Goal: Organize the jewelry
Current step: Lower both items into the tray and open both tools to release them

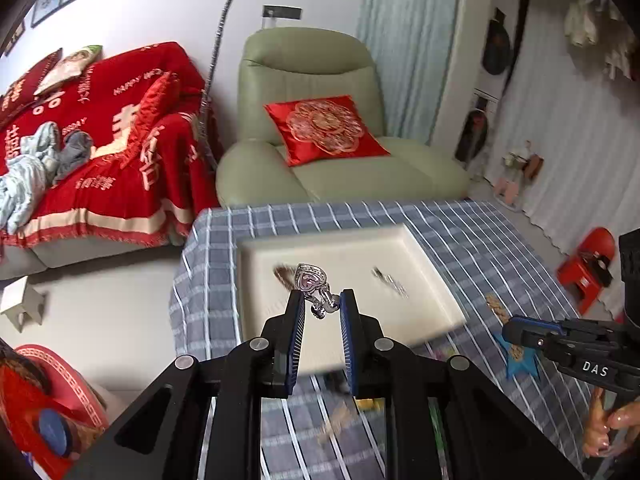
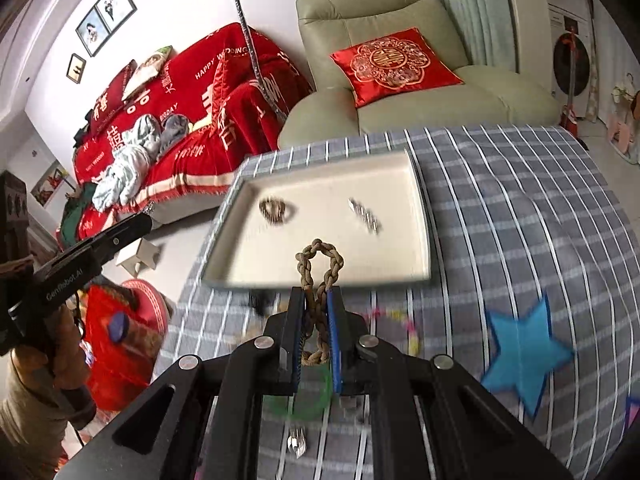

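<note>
Black-framed left tongs (image 1: 322, 300) filled the near view, clamped on a silver heart-shaped ring (image 1: 311, 282) that stuck up past their tips. Beyond and below them spread the table (image 1: 480, 240) in its blue checked cloth, and on it, just ahead of both tongs, sat the shallow cream tray (image 2: 420, 208). Right tongs (image 2: 318, 298) were pressed together on a brown braided loop (image 2: 320, 264), which rose above their tips and hung down between the pads. Both pieces were held clear of the table, short of the tray's near rim. Inside the tray, farther ahead, lay a dark coiled piece (image 2: 276, 210) to the left and a silvery piece (image 2: 366, 216) to the right, both blurred. Placing seemed the step in hand. To do it well, each piece should probably go over bare tray floor, away from those two, come down low, and only then be released, one pair of tongs at a time so the ring would not bounce or roll.
</note>
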